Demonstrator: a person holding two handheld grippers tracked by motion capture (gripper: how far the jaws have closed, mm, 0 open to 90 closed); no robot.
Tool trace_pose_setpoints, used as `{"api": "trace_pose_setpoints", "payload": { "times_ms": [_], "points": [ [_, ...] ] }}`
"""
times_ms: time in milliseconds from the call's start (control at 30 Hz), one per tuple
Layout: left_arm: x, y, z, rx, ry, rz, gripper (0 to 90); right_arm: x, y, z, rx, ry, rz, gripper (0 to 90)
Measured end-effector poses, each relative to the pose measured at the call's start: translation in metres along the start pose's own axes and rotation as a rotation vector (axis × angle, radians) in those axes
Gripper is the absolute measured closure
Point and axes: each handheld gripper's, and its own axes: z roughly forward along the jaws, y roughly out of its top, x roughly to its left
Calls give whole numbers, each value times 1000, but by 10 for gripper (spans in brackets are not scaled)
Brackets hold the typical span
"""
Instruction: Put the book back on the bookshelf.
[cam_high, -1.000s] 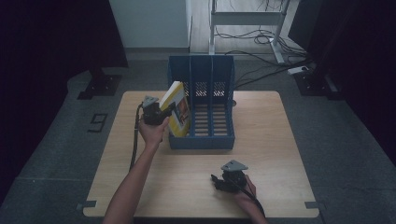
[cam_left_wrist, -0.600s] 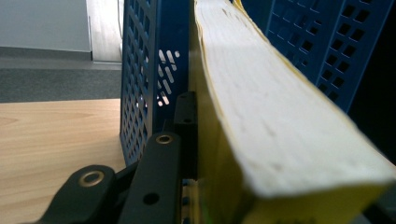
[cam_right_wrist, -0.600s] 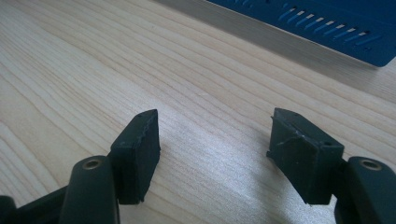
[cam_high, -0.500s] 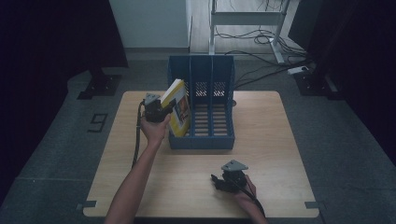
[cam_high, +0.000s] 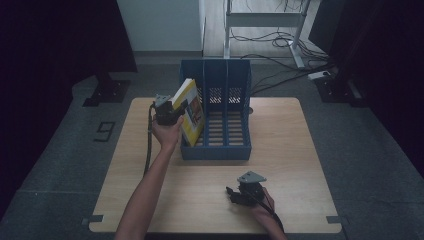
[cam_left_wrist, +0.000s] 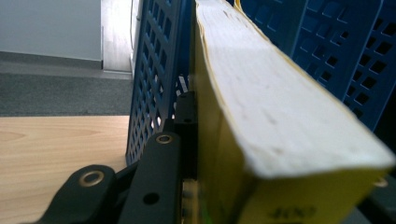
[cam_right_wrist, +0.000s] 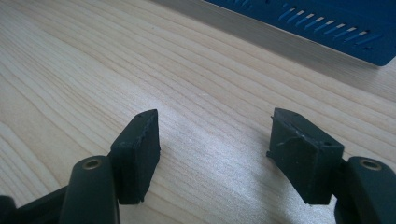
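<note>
A thick yellow book (cam_high: 190, 111) leans tilted in the leftmost slot of the blue file rack (cam_high: 235, 150). My left gripper (cam_high: 172, 112) is shut on the book from its left side, just outside the rack's left wall. Up close, the book's (cam_left_wrist: 275, 116) page edge runs away from the camera, with one black jaw pressed flat against its cover and the rack's lattice wall (cam_left_wrist: 159, 79) behind. My right gripper (cam_high: 232, 195) rests low over the table near the front edge, and in the right gripper view its jaws (cam_right_wrist: 212, 154) stand open over bare wood with nothing between them.
The rack stands at the middle back of the wooden table (cam_high: 300, 165), its two right slots holding nothing. Its blue base (cam_right_wrist: 327, 28) lies ahead of the right gripper. Cables and a desk frame (cam_high: 265, 25) sit on the floor beyond the table.
The left hand has barely shifted; the book stands a little more upright and deeper in the left slot. The right gripper has not moved.
</note>
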Motion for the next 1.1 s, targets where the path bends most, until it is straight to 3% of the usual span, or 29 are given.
{"api": "trace_pose_setpoints", "payload": {
  "times_ms": [533,867,1100],
  "points": [
    [-8,3,15,-43,35,10,754,-1,0,0,-2,7,7,327],
    [-12,0,11,-31,23,23,752,0,-1,-1,-1,3,4,324],
    [-7,-5,3,-32,48,19,753,0,-1,-1,0,0,4,323]
  ]
}}
